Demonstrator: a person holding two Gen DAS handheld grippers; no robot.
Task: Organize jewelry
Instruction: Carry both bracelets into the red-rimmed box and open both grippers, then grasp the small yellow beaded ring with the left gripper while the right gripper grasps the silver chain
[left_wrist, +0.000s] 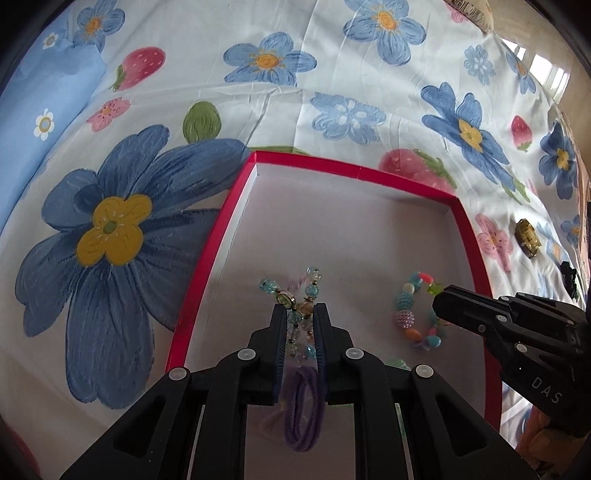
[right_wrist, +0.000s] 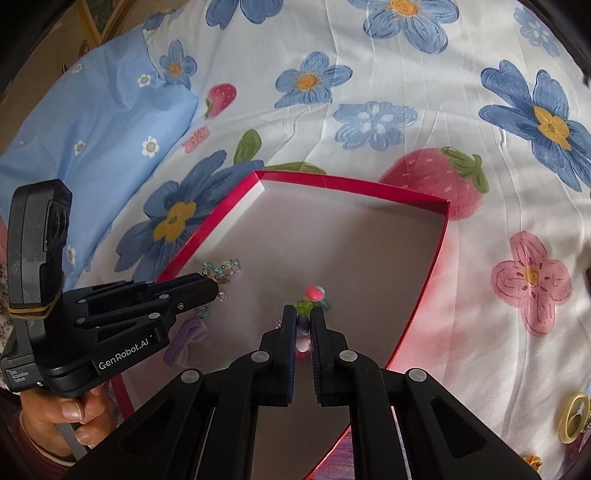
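Now two tongs (left_wrist: 300, 312) (right_wrist: 303, 314) each grip one beaded bracelet (left_wrist: 295, 295) (right_wrist: 314, 295) over one red box (left_wrist: 207, 295).

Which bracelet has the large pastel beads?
The chunky bracelet in the right claw; the one in the left claw has small clear blue beads.

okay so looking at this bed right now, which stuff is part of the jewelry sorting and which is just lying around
Part of the job:
- red box
- blue bead bracelet in the left tool
- pastel bead bracelet in the right tool
- purple hair tie in the box
- gold piece on the sheet, still to sort

Just lying about:
- floral bedsheet
- blue pillow
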